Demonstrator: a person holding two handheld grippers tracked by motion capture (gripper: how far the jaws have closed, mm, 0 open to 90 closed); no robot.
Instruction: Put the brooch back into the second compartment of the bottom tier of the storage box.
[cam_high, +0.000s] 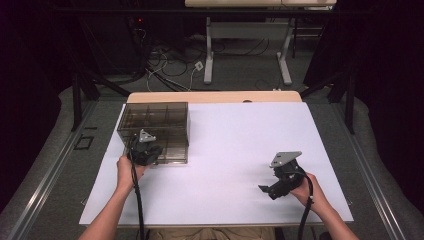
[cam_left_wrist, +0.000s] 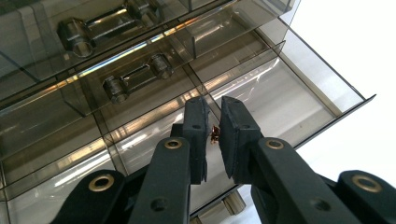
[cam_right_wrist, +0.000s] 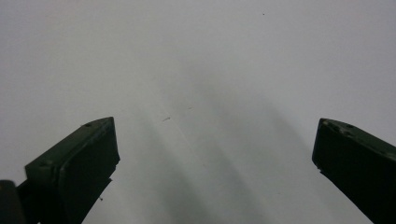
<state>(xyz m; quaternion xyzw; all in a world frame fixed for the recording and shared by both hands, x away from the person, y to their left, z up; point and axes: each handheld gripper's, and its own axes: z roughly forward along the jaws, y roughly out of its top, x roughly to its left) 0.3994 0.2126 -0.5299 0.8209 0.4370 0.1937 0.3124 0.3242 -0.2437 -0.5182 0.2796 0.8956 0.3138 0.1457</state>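
At the near face of a smoked clear drawer cabinet (cam_high: 155, 131), the left gripper (cam_left_wrist: 213, 133) has its jaws drawn nearly together, pinching a small reddish-brown piece (cam_left_wrist: 215, 134) between the pads. What the piece is cannot be told. One drawer (cam_left_wrist: 299, 88) stands pulled out of the cabinet just beyond the jaws, its front wall open to view; dumbbell-shaped handles (cam_left_wrist: 137, 79) show on the drawers above. Well to the right of the cabinet, the right gripper (cam_high: 272, 189) hangs over the white sheet (cam_high: 240, 150), jaws spread wide on nothing.
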